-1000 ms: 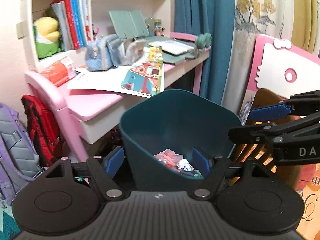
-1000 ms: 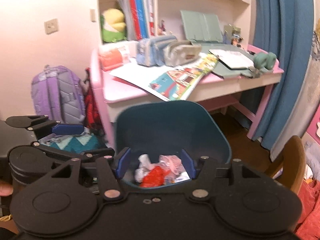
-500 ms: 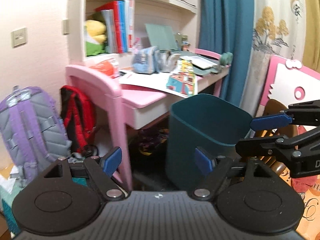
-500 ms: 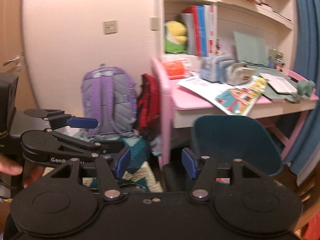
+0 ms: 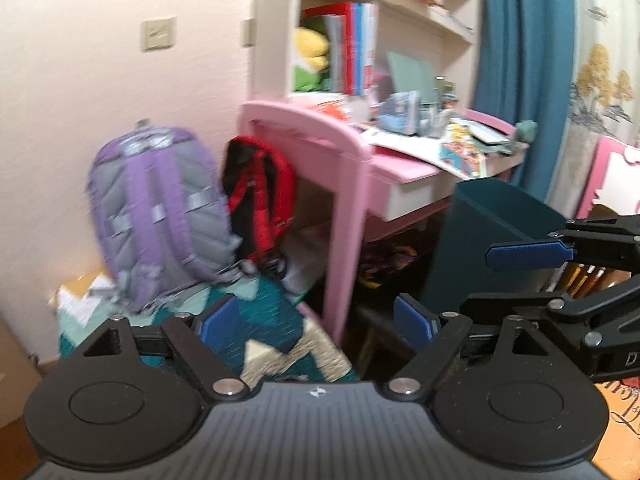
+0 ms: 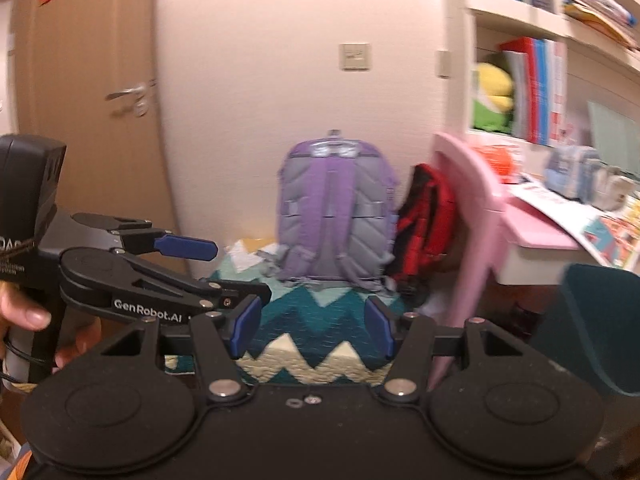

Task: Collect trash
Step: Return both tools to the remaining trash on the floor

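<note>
Standing right of both empty, parted grippers | teal bin [image 5: 492, 240]

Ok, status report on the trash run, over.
Left gripper open, empty. Right gripper open, empty. Dark teal plastic trash bin off right by pink desk. Nothing between fingers.

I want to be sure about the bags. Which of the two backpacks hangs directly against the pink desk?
The red and black backpack. It sits right at the side panel of the pink desk, while the larger purple and grey backpack stands further left, by the wall.
</note>
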Available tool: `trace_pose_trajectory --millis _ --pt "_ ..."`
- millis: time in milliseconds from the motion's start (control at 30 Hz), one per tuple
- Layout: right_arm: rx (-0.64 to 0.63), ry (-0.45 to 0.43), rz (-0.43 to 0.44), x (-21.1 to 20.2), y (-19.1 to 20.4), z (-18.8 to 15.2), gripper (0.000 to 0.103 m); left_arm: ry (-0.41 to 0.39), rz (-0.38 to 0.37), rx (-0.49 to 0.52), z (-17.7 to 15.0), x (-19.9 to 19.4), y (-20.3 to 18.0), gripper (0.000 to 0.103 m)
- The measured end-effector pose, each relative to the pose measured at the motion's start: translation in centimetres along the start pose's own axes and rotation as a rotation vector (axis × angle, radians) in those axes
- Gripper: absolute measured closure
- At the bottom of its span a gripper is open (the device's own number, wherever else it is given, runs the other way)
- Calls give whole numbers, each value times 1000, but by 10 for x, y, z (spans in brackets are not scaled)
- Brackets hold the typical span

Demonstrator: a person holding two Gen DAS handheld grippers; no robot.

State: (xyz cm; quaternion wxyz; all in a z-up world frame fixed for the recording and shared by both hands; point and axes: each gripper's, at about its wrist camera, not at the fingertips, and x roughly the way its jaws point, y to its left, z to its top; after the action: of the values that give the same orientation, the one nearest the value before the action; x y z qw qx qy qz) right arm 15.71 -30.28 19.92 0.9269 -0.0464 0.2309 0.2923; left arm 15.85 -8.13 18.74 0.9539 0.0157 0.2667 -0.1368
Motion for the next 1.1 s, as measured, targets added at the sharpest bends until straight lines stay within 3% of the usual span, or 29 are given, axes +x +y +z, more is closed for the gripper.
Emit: trace_pose_trajectory --millis 100,467,667,833,1100 --pt "-24 2 24 24 22 -6 47 -7 36 -38 -20 -9 29 4" --pt "-1 108 141 129 95 -46 46 59 138 -149 -100 -6 134 1" --pt "52 215 149 198 112 -87 46 89 135 -237 -148 22 185 1" --pt "75 313 137 253 117 -125 46 165 174 -229 -185 62 214 1" --pt "99 466 105 335 122 -194 46 292 177 -239 -237 125 249 1"
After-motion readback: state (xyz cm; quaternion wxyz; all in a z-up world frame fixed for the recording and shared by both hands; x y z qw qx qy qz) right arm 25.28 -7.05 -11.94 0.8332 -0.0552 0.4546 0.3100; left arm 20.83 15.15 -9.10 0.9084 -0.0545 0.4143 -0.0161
